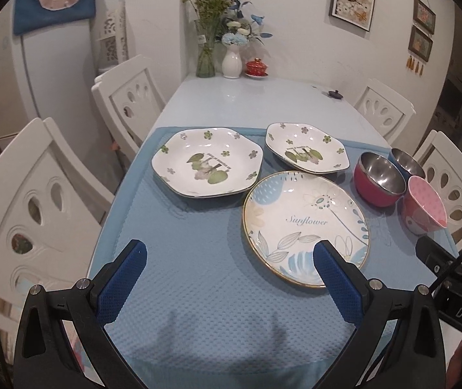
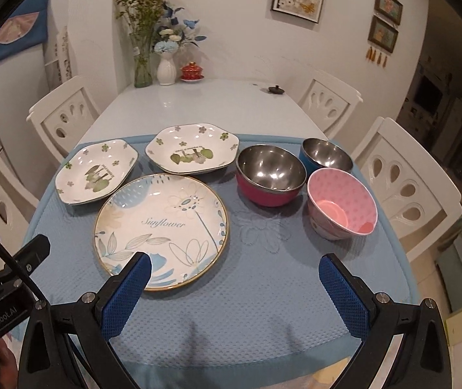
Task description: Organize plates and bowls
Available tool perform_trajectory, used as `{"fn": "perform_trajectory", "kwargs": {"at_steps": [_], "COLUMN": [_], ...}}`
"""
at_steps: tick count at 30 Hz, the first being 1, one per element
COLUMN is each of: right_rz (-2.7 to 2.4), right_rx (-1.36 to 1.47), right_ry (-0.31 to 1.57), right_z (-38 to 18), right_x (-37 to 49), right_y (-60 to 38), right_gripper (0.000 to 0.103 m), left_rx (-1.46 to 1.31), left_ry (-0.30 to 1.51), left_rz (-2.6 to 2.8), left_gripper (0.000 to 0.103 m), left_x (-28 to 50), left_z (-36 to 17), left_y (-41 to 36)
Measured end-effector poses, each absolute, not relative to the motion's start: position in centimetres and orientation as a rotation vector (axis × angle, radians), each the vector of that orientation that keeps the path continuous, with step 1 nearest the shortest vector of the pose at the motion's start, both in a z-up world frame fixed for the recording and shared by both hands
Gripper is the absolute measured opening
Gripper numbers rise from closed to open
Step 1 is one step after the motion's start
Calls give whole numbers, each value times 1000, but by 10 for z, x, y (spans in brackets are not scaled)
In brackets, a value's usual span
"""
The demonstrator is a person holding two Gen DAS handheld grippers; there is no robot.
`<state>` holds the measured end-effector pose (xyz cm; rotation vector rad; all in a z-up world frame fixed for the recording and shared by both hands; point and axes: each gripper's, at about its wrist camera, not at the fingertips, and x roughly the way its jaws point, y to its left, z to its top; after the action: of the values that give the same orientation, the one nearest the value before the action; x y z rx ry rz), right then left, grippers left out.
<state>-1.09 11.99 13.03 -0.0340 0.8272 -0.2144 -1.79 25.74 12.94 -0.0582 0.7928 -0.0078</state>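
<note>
Mat (image 2: 263,308): blue cloth, bumpy, matt. 
Round plate (image 2: 162,227): shiny china, smooth, gold rim. 
Two flower plates (image 2: 96,170) (image 2: 192,149): glossy white china. 
Red bowl (image 2: 271,175), blue bowl (image 2: 326,155): shiny metal inside. 
Pink bowl (image 2: 341,207): smooth, dotted. 
Bench (image 2: 198,103): glossy. 
Tool pads (image 2: 344,288): blue, rough, dimpled.

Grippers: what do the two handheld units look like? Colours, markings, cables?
Both alike: left gripper and right gripper have black angular frames with silver bolts and blue dimpled finger pads. A black cable runs along the left unit, whose body reads "GenRobot.AI"; the right's shows "DAS".
</note>
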Motion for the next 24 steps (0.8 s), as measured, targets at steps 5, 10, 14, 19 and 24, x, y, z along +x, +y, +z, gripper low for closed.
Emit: {"fn": "perform_trajectory", "kwargs": {"at_steps": [5, 10, 14, 19, 24], "right_rz": [-222, -221, -227, -228, -221], "right_rx": [-24, -37, -47, -48, -45], "right_ry": [838, 854, 865, 882, 897], "right_z": [127, 124, 121, 119, 116], "right_x": [-1, 10, 20, 31, 36], "right_y": [119, 121, 124, 123, 124], "right_gripper": [103, 103, 103, 103, 103], "left_rx": [-58, -63, -60, -61, -68], "left_ry": [804, 827, 835, 842, 849], "left_rz": [-27, -46, -54, -55, -47], "left_gripper": [102, 102, 102, 102, 102], "left_x": [-5, 8, 16, 22, 24], "left_z": [126, 121, 119, 117, 115], "left_y": [261, 261, 260, 260, 261]}}
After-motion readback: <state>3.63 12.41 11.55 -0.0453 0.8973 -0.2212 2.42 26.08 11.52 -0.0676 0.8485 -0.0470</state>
